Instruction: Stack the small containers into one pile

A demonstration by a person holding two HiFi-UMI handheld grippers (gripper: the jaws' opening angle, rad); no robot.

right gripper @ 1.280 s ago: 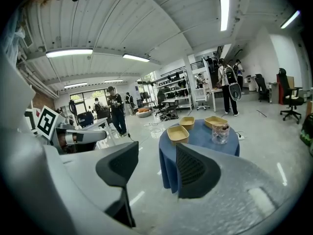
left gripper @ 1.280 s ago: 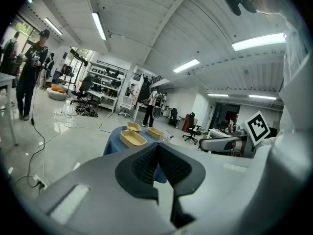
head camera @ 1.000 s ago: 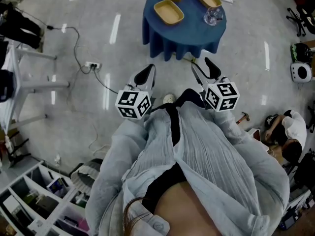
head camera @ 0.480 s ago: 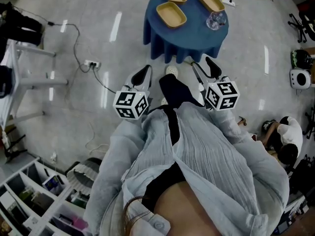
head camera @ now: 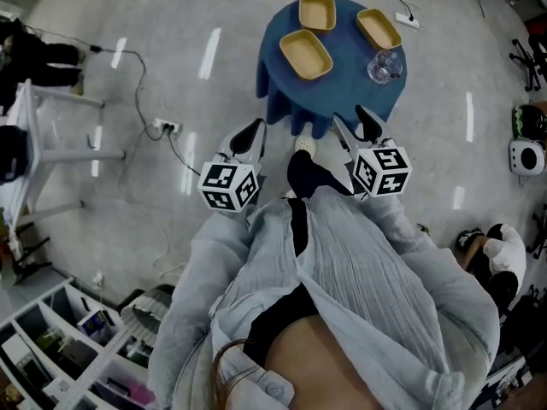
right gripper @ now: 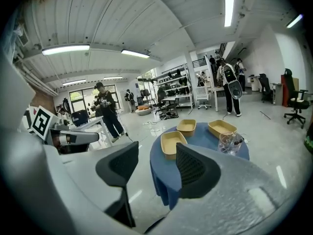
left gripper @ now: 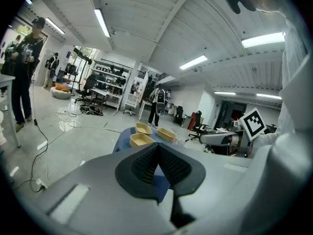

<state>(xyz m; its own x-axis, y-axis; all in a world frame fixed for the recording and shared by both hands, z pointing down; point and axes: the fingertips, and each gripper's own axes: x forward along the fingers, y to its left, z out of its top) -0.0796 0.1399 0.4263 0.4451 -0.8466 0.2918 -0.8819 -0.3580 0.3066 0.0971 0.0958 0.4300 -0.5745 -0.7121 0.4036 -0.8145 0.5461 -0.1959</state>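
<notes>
Three tan shallow containers sit apart on a round blue-clothed table (head camera: 342,84): one near the front (head camera: 305,55), one at the back (head camera: 317,11), one at the right (head camera: 379,28). In the right gripper view they show as a front one (right gripper: 172,143), a back one (right gripper: 187,126) and a right one (right gripper: 221,128). My left gripper (head camera: 255,131) hangs short of the table's near edge with its pads (left gripper: 146,163) pressed together on nothing. My right gripper (head camera: 357,120) is also short of the table, jaws apart and empty (right gripper: 159,163).
A clear glass vessel (head camera: 385,67) stands at the table's right front, seen again as a glass (right gripper: 230,143) in the right gripper view. A power strip with cable (head camera: 162,127) lies on the floor to the left. A white table frame (head camera: 51,143) and shelves (head camera: 68,340) stand at the left; a person crouches at the right (head camera: 500,254).
The person has stepped towards the table, which now lies closer to both grippers. Both grippers keep their pose and jaw state.
</notes>
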